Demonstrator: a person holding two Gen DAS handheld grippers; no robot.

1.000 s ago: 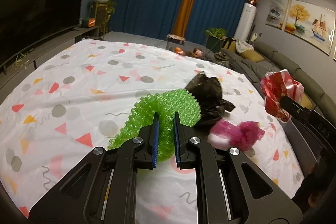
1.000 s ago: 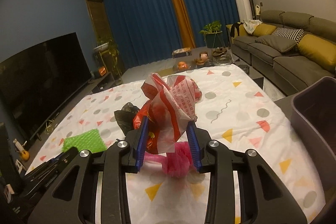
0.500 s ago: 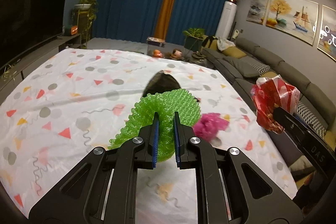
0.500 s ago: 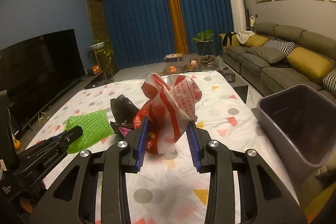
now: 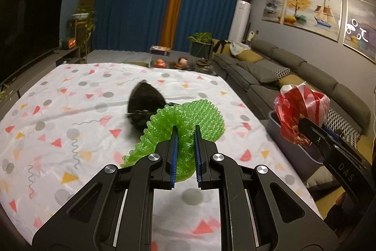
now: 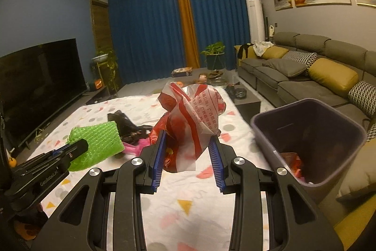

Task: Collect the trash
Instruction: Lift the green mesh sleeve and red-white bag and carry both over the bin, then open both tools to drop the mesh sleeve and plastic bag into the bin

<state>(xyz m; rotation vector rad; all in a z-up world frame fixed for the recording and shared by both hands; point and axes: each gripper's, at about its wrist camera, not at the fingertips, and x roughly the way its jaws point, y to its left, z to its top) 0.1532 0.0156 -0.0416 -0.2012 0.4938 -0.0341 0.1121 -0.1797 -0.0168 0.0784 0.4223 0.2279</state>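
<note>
Green foam (image 5: 188, 119) & red bag (image 6: 190, 124) gripped

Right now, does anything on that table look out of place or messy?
Yes. A crumpled black bag and a pink scrap lie loose on the patterned tablecloth, not in the bin beside the table. Nothing looks spilled or broken.

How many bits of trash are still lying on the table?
2: a black bag behind the green foam held in the left tongs, and something pink beside it. More may be hidden.
</note>
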